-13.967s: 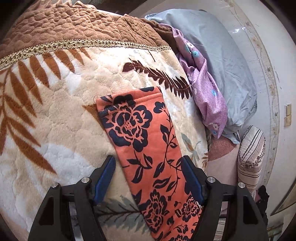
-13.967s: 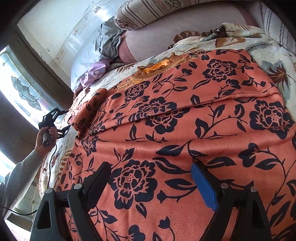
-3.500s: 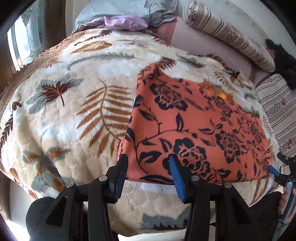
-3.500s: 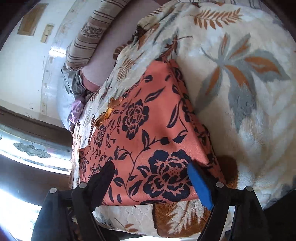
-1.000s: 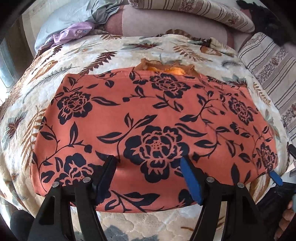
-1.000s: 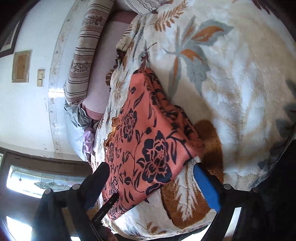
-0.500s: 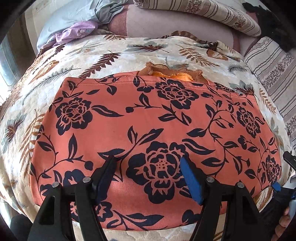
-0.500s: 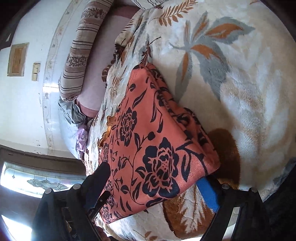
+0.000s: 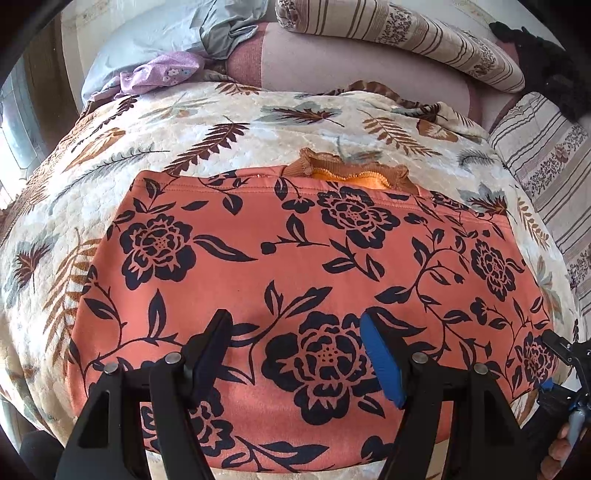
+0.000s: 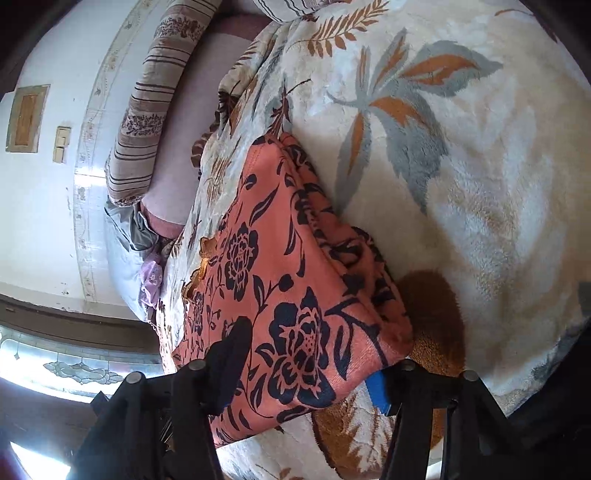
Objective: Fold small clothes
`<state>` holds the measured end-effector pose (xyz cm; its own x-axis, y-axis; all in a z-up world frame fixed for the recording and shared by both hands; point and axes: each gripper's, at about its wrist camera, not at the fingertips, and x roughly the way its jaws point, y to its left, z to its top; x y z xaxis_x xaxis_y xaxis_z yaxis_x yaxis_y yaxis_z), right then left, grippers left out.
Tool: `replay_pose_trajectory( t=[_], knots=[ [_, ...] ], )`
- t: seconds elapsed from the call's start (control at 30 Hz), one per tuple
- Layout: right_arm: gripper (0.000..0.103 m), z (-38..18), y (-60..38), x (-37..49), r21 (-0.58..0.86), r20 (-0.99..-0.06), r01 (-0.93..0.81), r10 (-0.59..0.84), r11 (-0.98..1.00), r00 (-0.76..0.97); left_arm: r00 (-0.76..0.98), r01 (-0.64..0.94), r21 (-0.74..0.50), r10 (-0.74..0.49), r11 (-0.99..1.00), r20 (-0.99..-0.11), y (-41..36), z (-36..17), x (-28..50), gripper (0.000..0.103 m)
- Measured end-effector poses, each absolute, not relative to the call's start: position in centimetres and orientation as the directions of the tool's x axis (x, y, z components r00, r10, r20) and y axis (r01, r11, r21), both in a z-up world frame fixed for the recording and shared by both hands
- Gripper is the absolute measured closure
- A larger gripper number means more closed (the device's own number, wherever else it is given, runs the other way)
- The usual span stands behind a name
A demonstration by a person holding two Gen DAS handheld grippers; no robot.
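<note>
An orange garment with dark blue flowers [image 9: 332, 258] lies folded flat on a cream leaf-patterned blanket [image 9: 258, 122]. An orange ribbed edge [image 9: 347, 177] peeks out at its far side. My left gripper [image 9: 301, 343] is open over the garment's near middle, with nothing pinched. In the right wrist view my right gripper [image 10: 306, 373] straddles the near right corner of the garment [image 10: 280, 266]. Its jaws are closing: the black finger lies on top, the blue pad [image 10: 378, 391] sits under the corner. The right gripper [image 9: 550, 363] also shows at the garment's right corner in the left wrist view.
Striped pillows [image 9: 406, 33] and a grey-blue pillow [image 9: 155, 40] with a purple cloth [image 9: 162, 74] line the far end of the bed. The blanket [image 10: 480, 184] spreads wide to the garment's right. A hand [image 9: 561, 450] grips the right tool. A window [image 10: 74, 365] lies beyond the bed.
My right gripper has pushed in onto the garment's corner and its jaws have narrowed around it. The left gripper has kept its opening and edged slightly closer over the garment.
</note>
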<state>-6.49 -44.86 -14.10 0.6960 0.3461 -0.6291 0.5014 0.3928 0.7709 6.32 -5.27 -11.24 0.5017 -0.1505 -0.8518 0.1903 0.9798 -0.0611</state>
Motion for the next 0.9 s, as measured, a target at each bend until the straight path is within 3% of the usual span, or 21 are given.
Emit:
replay_pose_trajectory(
  t=[0.07,0.17,0.2,0.23,0.27,0.37,0.43,0.53,0.57,0.6,0.63,0.73,0.9],
  knots=[
    [0.036,-14.3,-45.0,-6.5,0.789,-0.609,0.496,0.354,0.361,0.71,0.463,0.208,-0.011,-0.108,0.978,-0.88,-5.9,-13.3,7.0,0.03],
    [0.036,-14.3,-45.1,-6.1,0.786,-0.612,0.495,0.356,0.369,0.706,0.515,0.239,0.059,-0.075,0.969,-0.854,-6.7,-12.7,6.1,0.029],
    [0.043,-14.1,-45.0,-5.9,0.777,-0.62,0.488,0.351,0.398,0.701,0.515,0.233,0.038,-0.09,0.972,-0.853,-6.6,-12.2,6.0,0.029],
    [0.062,-13.8,-44.9,-5.6,0.75,-0.648,0.492,0.341,0.443,0.681,0.528,0.223,0.007,-0.115,0.975,-0.841,-6.4,-11.5,5.7,0.029],
    [0.095,-13.4,-44.6,-5.5,0.726,-0.67,0.496,0.327,0.476,0.667,0.551,0.219,-0.018,-0.139,0.976,-0.823,-6.1,-10.8,5.3,0.029],
    [0.095,-12.3,-43.9,-5.4,0.666,-0.711,0.5,0.268,0.553,0.651,0.58,0.229,0.001,-0.136,0.974,-0.803,-6.6,-10.6,4.8,0.029],
    [0.089,-13.1,-43.9,-5.3,0.635,-0.747,0.536,0.267,0.555,0.608,0.483,0.272,0.057,-0.085,0.961,-0.872,-7.9,-13.7,5.8,0.027],
    [0.074,-13.4,-44.9,-7.0,0.662,-0.737,0.553,0.309,0.505,0.601,0.536,0.281,0.093,-0.076,0.955,-0.841,-8.1,-13.6,5.3,0.024],
    [0.064,-12.9,-45.3,-7.7,0.652,-0.745,0.554,0.302,0.518,0.594,0.528,0.277,0.07,-0.09,0.958,-0.845,-7.8,-13.6,5.5,0.024],
    [0.045,-12.3,-45.8,-8.4,0.642,-0.752,0.555,0.295,0.529,0.589,0.524,0.28,0.058,-0.102,0.958,-0.846,-7.7,-13.9,5.7,0.023],
    [0.036,-11.5,-46.4,-9.1,0.637,-0.753,0.558,0.273,0.533,0.598,0.528,0.286,0.055,-0.109,0.957,-0.842,-7.5,-13.9,5.7,0.023],
    [0.033,-8.7,-48.7,-8.9,0.622,-0.747,0.537,0.226,0.57,0.626,0.545,0.287,0.062,-0.11,0.956,-0.831,-7.6,-14.3,5.7,0.023],
    [0.033,-8.4,-51.6,-0.3,0.626,-0.734,0.441,0.294,0.643,0.612,0.532,0.29,0.047,-0.12,0.956,-0.838,-7.5,-14.0,5.8,0.021]
  ],
)
